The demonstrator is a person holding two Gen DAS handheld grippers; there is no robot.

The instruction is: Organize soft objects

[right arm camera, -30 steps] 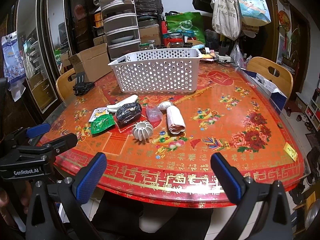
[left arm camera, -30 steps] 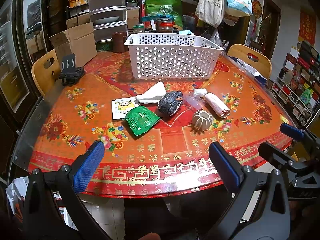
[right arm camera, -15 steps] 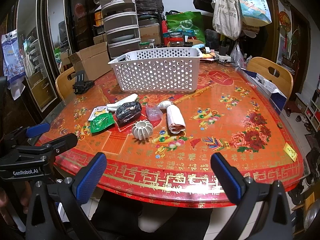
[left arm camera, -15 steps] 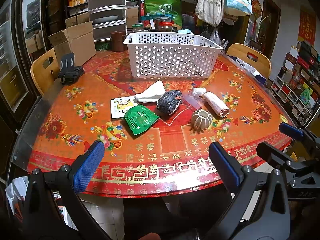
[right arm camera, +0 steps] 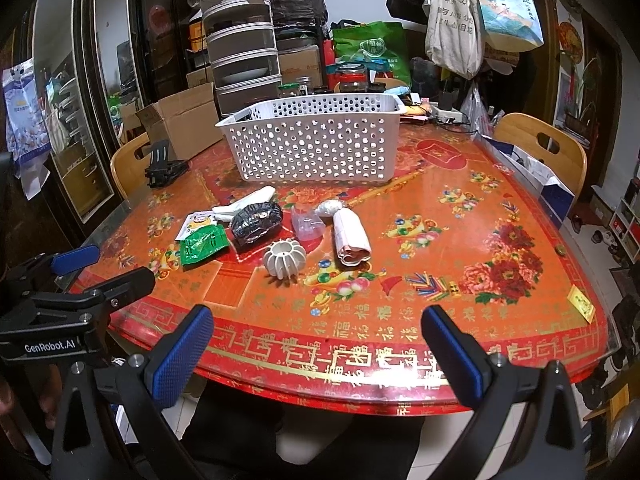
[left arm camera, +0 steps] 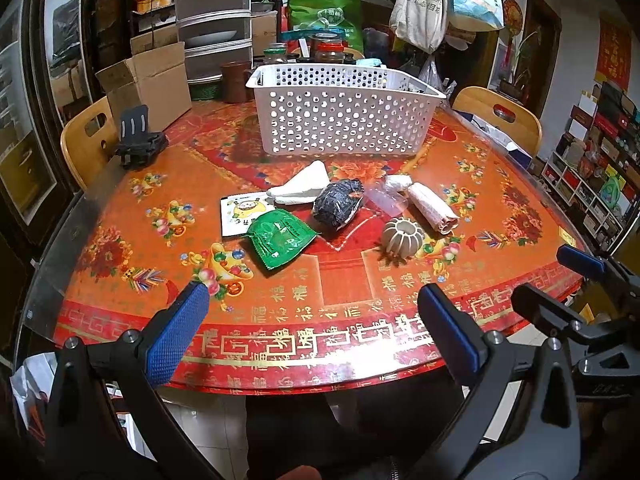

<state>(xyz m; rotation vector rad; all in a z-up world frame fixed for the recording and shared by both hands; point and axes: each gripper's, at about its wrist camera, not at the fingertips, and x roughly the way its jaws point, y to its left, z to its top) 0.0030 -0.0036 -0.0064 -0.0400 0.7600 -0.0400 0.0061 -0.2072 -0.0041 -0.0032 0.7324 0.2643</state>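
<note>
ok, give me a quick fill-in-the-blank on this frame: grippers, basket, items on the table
1. Both the left hand-held gripper and the right hand-held gripper have jaws that are ____.
2. The white perforated plastic basket stands ____ the pile of soft items, seen from the grippers.
3. The green foil packet partly covers a white packet printed with a ____ cartoon figure.
4. The ribbed, pumpkin-shaped beige object lies on the ____.

Missing words: open; behind; yellow; table
</note>
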